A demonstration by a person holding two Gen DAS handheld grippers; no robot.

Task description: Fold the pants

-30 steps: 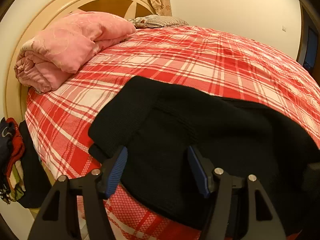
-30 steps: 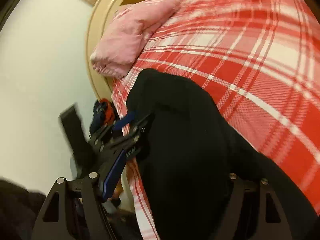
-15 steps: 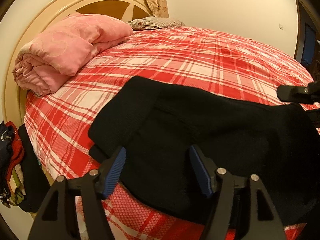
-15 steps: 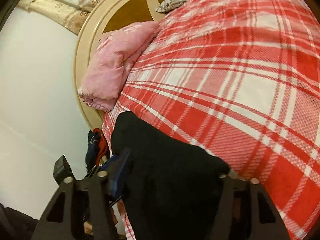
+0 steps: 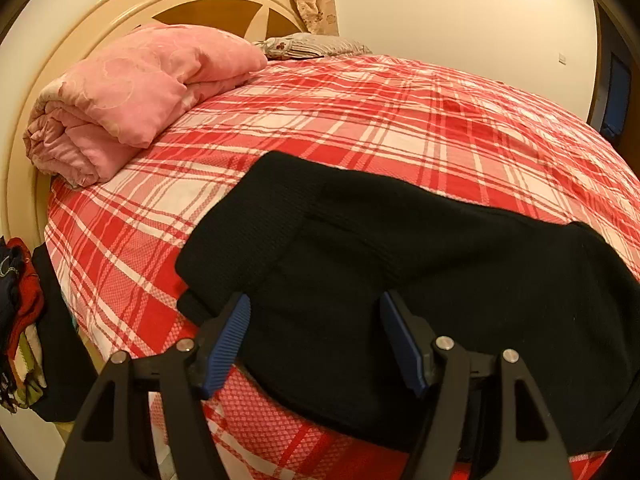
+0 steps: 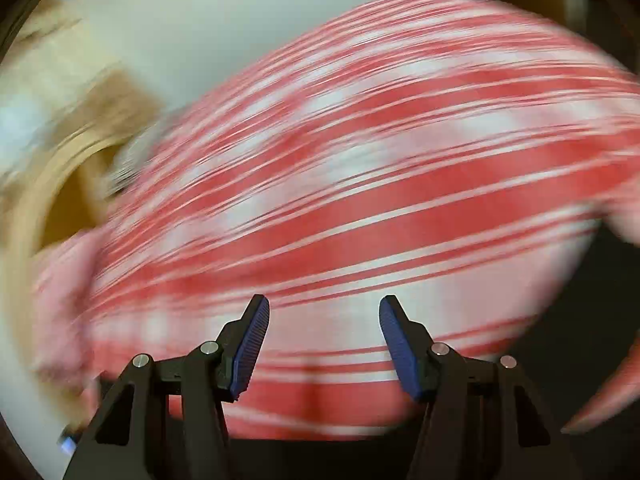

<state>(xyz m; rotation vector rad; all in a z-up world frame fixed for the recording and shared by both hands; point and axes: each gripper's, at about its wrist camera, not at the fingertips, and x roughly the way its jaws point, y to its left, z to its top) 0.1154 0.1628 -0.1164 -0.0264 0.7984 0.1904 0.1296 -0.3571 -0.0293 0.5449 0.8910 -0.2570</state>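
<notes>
Lying folded near the bed (image 5: 400, 120) edge: black pants (image 5: 400, 272). Hovering over them, jaws apart and empty: left gripper (image 5: 314, 334). Right gripper (image 6: 324, 336) also gaping, blurring above bare plaid. Risking a slide off the edge, or layers springing open unpinned.

A bed covered by a red-and-white plaid sheet (image 5: 400, 120) fills the left wrist view. Black knit pants (image 5: 400, 264) lie on it, spreading from centre toward 4 o'clock. A rolled pink quilt (image 5: 132, 96) rests at 10 o'clock, and a grey patterned pillow (image 5: 312, 45) at 12 o'clock.
</notes>
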